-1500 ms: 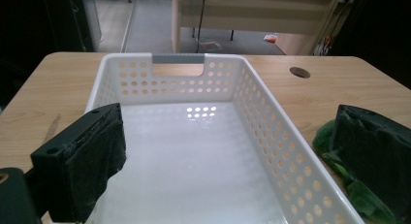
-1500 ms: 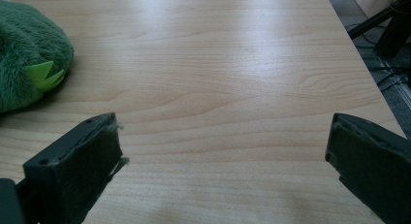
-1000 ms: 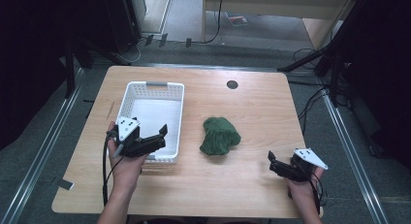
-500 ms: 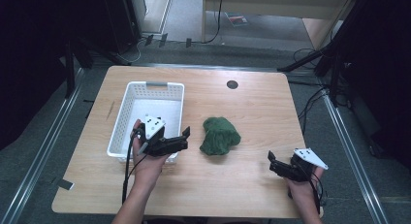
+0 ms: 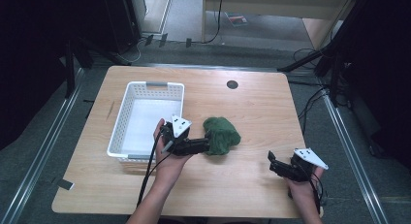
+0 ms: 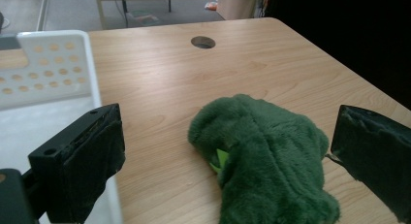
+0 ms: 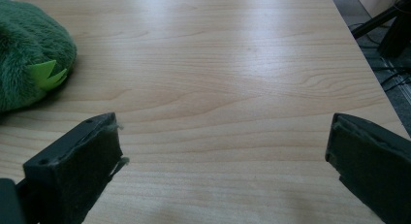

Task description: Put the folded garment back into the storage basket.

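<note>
- A light wooden desk point(image 5: 252, 107) stands on a grey floor, with dark stands and cables around it and a small round hole point(image 5: 232, 84) near its far edge.
- A white perforated basket point(image 5: 127, 118) sits on the left part of the desk; nothing can be seen inside it.
- A green plush toy point(image 5: 222, 135) lies near the middle of the desk, just right of the basket, with a small lime-green felt piece point(image 6: 220, 159) showing in its fur.
- The left gripper point(image 5: 203, 145) is held low beside the basket's near right corner, pointing right at the toy.
- In the left gripper view its jaws stand wide apart, one on either side of the toy; they seem clear of the fur, though the right-hand jaw is very close.
- The right gripper point(image 5: 272, 162) rests near the desk's front right, well apart from the toy, jaws spread over bare wood.
</note>
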Available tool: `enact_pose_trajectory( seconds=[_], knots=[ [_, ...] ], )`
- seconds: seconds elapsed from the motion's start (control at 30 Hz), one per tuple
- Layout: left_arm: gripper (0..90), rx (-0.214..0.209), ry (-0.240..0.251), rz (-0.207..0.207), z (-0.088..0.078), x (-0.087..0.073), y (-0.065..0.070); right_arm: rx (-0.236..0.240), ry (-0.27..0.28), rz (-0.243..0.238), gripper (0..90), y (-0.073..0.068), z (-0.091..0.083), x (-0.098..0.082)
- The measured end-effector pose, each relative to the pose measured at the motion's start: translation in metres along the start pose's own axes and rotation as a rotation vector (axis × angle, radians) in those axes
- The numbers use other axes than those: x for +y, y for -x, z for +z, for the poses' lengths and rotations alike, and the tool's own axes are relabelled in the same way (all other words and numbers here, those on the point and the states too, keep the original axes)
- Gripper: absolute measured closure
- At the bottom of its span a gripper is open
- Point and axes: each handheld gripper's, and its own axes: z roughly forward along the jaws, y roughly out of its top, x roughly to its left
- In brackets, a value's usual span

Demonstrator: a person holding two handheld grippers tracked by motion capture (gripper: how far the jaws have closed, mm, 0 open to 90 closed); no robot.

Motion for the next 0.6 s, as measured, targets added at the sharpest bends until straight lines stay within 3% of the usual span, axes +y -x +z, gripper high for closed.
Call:
enact_pose_trajectory(
  seconds=[0.2,0.3,0.6],
  knots=[
    [0.0,-0.028,-0.052,0.026,0.016,0.001,0.021,-0.001,0.0,-0.004,0.0,0.0,0.0,0.0],
    [0.0,-0.012,-0.066,0.056,0.025,0.0,0.03,0.001,0.001,0.0,0.0,0.001,0.0,0.0],
    [0.0,0.003,-0.139,0.079,0.053,-0.012,0.039,0.003,0.003,0.001,0.0,0.001,0.0,0.0]
  ],
)
